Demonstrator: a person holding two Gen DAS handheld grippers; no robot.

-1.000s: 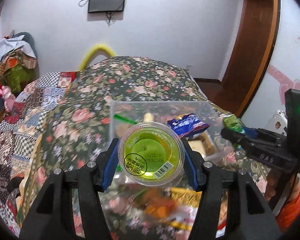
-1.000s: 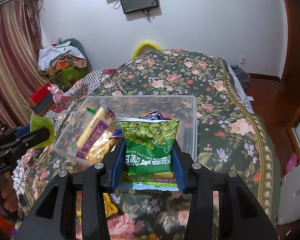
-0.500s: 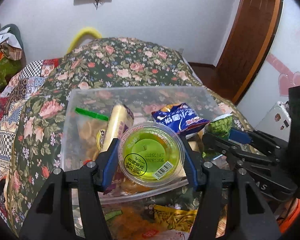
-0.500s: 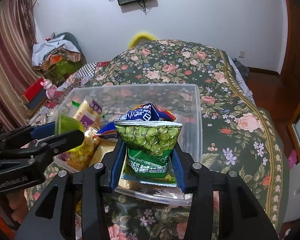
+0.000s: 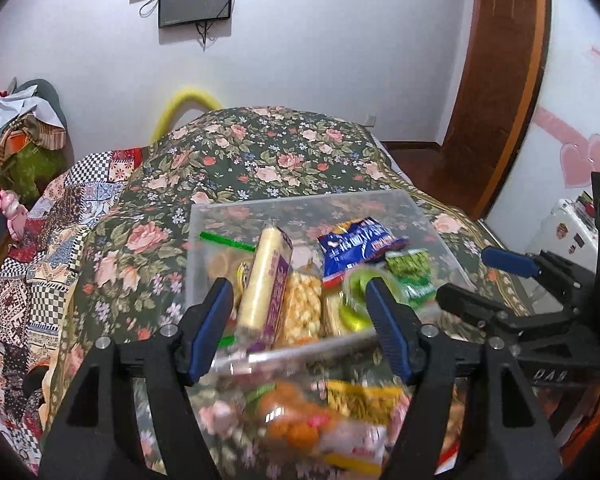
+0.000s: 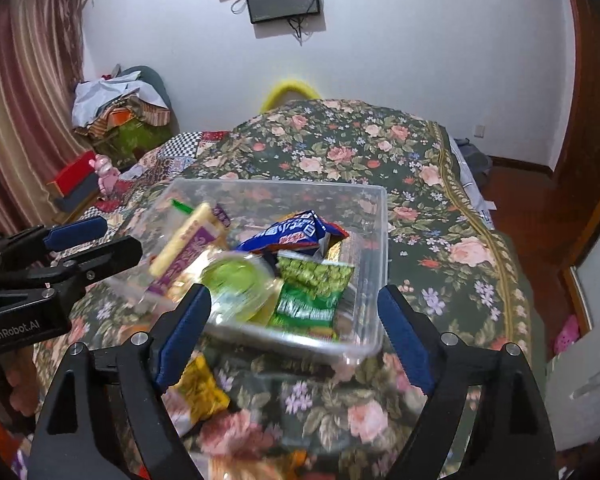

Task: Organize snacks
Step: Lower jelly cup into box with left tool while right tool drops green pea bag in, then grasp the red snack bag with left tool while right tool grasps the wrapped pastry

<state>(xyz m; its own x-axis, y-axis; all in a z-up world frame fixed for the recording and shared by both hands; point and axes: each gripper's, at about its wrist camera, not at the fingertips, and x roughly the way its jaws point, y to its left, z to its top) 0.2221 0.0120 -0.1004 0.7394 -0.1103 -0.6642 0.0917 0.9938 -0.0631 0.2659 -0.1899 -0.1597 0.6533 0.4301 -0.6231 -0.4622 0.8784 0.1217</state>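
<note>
A clear plastic bin [image 5: 300,197] [image 6: 381,240] sits on the floral bedspread and holds several snacks. My left gripper [image 5: 296,320] hangs over its near rim, jaws opening with nothing between them. The green jelly cup [image 5: 358,294] [image 6: 240,280] lies blurred in the bin just beyond its right finger. My right gripper [image 6: 292,316] is opening too, and the green pea packet [image 6: 312,288] [image 5: 412,272] lies in the bin ahead of it, free of the pads. A blue packet [image 6: 296,232] and a long cream and purple bar [image 5: 266,280] also lie inside. Each gripper shows in the other's view, the left gripper [image 6: 104,238] and the right gripper [image 5: 466,276].
Loose snacks lie on the bedspread in front of the bin: an orange bag [image 5: 296,420], a yellow packet [image 5: 360,400] [image 6: 200,392]. A patchwork quilt [image 5: 40,264] covers the left side. A wooden door [image 5: 500,80] stands at the right; clothes pile [image 6: 116,108] at far left.
Both grippers have opened. The jelly cup left the left jaws and the pea packet left the right jaws; both now lie in the bin. Both grippers drew back a little.
</note>
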